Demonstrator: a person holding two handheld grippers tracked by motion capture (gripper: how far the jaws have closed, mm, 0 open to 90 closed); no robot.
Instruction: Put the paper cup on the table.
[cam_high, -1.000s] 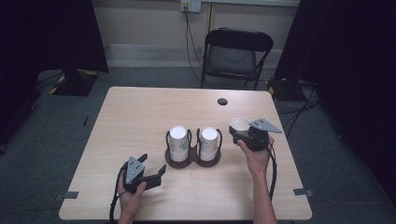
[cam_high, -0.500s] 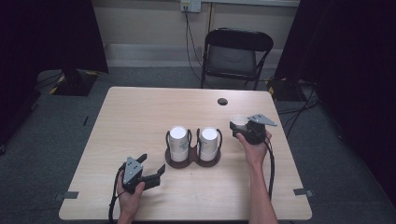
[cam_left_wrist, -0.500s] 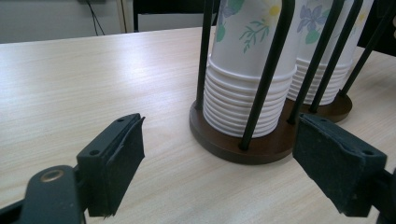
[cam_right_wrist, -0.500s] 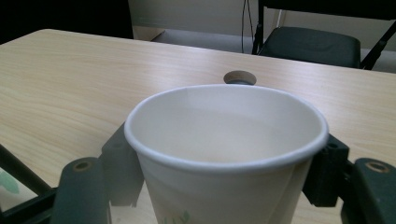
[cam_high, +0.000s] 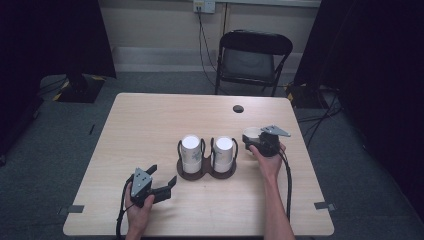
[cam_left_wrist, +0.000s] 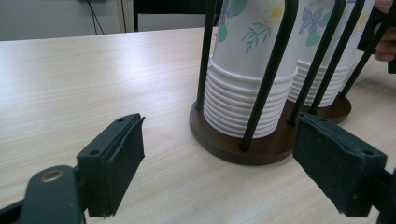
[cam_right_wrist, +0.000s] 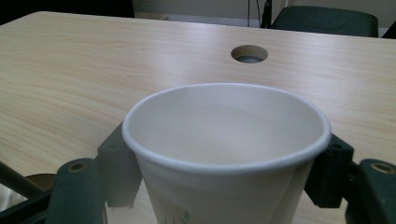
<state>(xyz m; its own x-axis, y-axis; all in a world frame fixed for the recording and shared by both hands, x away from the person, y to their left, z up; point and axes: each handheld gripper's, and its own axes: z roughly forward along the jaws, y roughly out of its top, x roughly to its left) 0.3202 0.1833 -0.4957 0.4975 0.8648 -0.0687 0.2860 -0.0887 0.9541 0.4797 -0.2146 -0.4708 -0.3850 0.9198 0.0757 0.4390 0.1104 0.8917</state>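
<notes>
High view: my right gripper (cam_high: 255, 139), pinching one paper cup (cam_high: 251, 135), has drifted toward the cup holder (cam_high: 206, 171); left gripper (cam_high: 165, 182) spread, idle on tabletop (cam_high: 150, 125).

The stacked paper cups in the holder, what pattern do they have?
White stacked paper cups printed with blue and yellow flowers and green leaves; the left gripper view shows it best.

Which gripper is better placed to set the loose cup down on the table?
Right. The right gripper already has its jaws clamped on the cup, upright and beside the rack. The left gripper is open, empty, and on the rack's far side.
</notes>
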